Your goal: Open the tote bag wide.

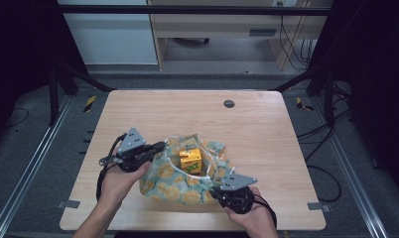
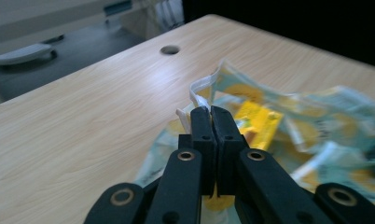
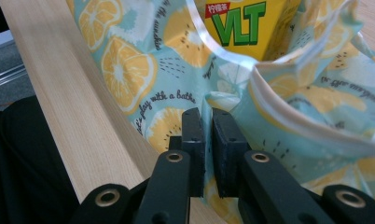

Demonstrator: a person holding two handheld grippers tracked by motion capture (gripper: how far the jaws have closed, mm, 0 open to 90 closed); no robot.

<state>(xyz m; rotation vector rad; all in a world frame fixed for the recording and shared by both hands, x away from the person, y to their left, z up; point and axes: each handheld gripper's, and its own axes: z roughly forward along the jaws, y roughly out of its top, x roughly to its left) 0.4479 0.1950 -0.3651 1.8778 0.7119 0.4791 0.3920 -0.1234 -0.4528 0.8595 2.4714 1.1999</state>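
left tool (image 2: 211, 112): jaws pressed together, pinching bag rim at its left side
right tool (image 3: 208, 116): jaws pinching bag fabric at near-right edge
bag (image 1: 175, 183): lemon-print, teal, slumped on counter (image 1: 267, 134), near front edge, mouth held open
carton (image 1: 190, 159): yellow, upright inside bag, "VLT" lettering
hands: left hand (image 1: 119, 179), right hand (image 1: 251, 214), each gripping its tool
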